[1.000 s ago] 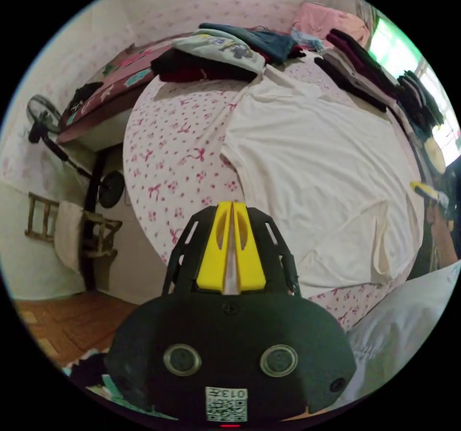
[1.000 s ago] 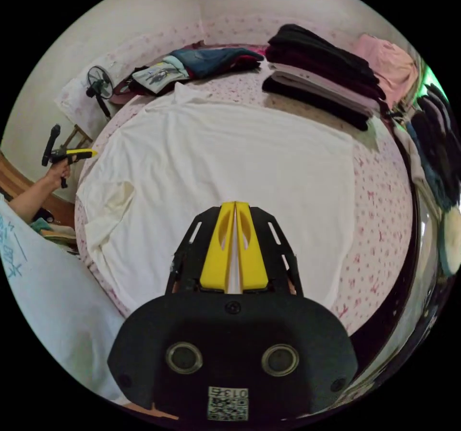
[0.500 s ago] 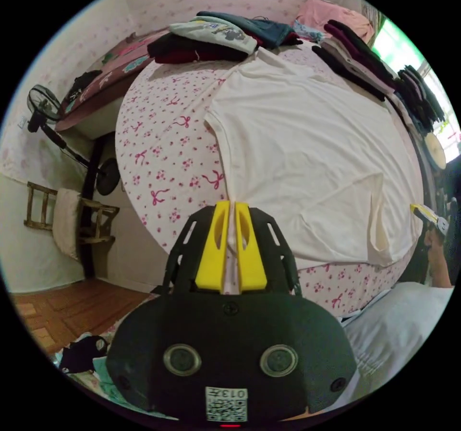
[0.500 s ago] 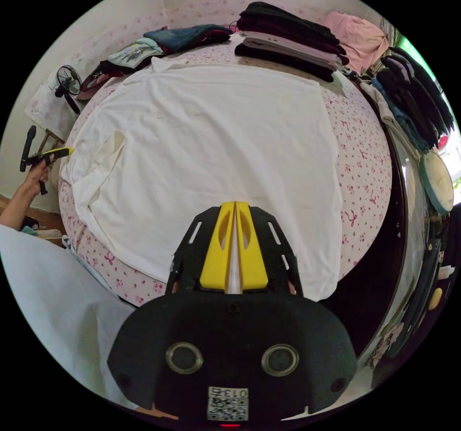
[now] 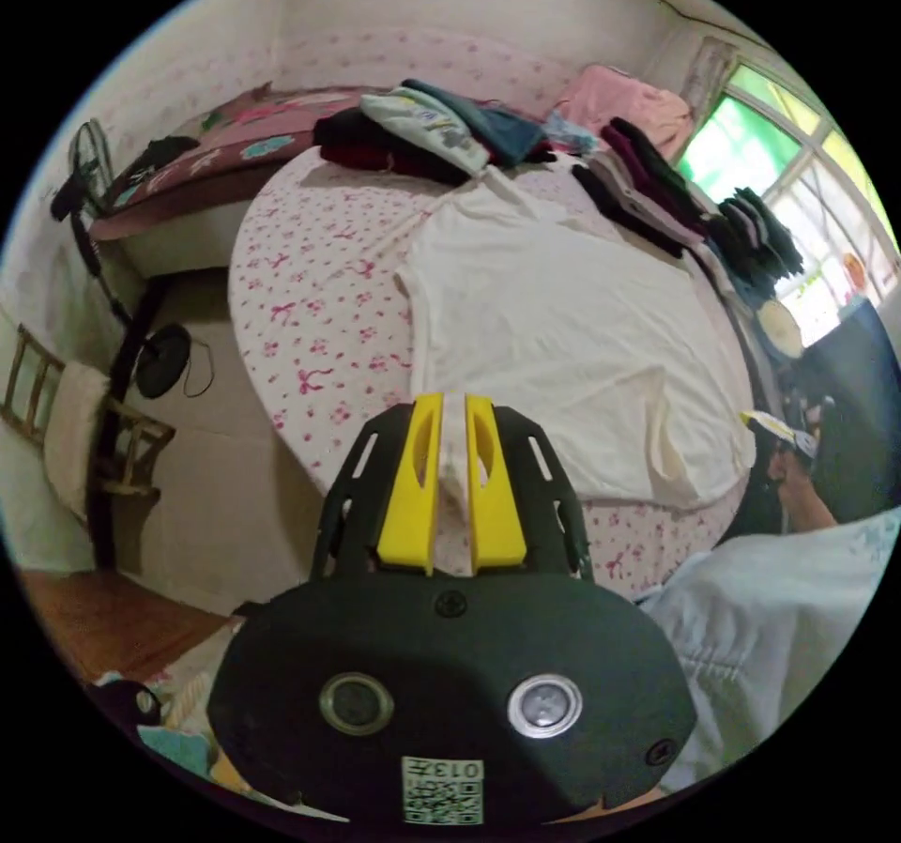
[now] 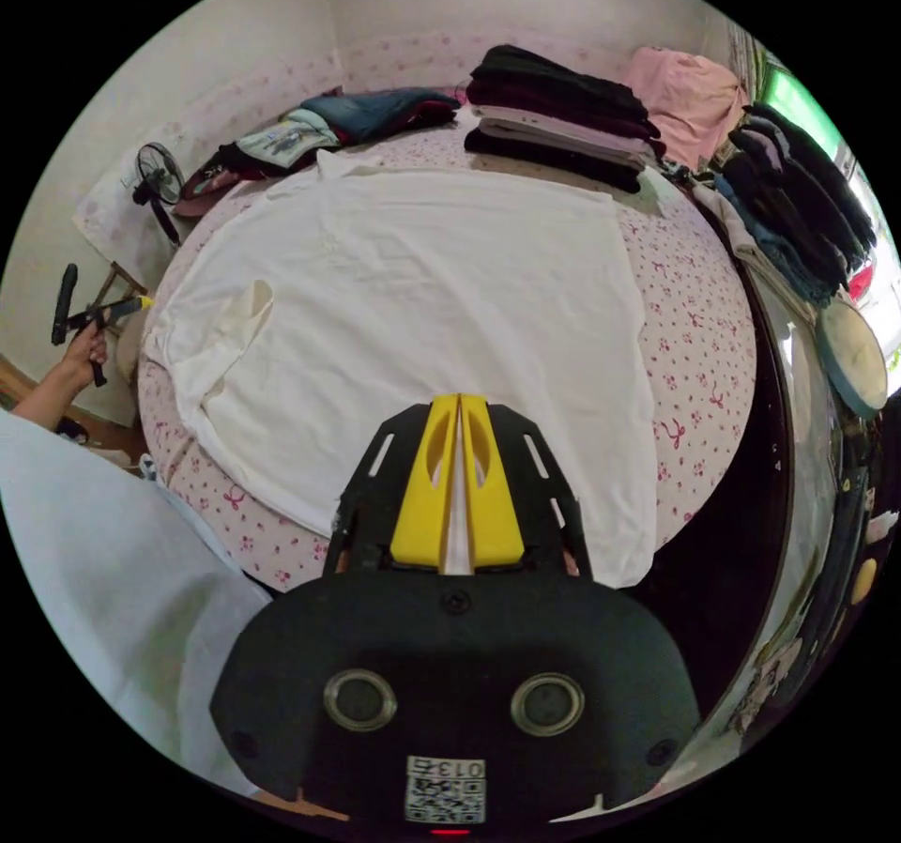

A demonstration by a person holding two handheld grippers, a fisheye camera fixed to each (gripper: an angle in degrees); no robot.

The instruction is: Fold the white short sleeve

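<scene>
The white short sleeve shirt (image 5: 563, 355) (image 6: 422, 289) lies spread flat on the pink-flowered bed sheet (image 5: 310, 298) (image 6: 694, 317), one sleeve folded in near the bed's edge. My left gripper (image 5: 453, 404) hovers off the bed's near edge beside the shirt; its yellow jaws stand a narrow gap apart with nothing between them. It also appears in the right gripper view as the left gripper (image 6: 131, 304), held in a hand clear of the bed. My right gripper (image 6: 458, 402) hangs above the shirt's near hem, shut and empty; in the left gripper view the right gripper (image 5: 774, 425) sits past the bed's corner.
Stacks of folded dark clothes (image 6: 554, 111) (image 5: 657, 176) line the far side, beside a loose pile of clothes (image 5: 422, 130). A standing fan (image 5: 84, 176) and a wooden chair (image 5: 66, 411) are by the wall. A person's pale sleeve (image 6: 94, 552) is close.
Both views have shifted and pulled back with the hands. The left jaws have parted slightly. The shirt has not moved.
</scene>
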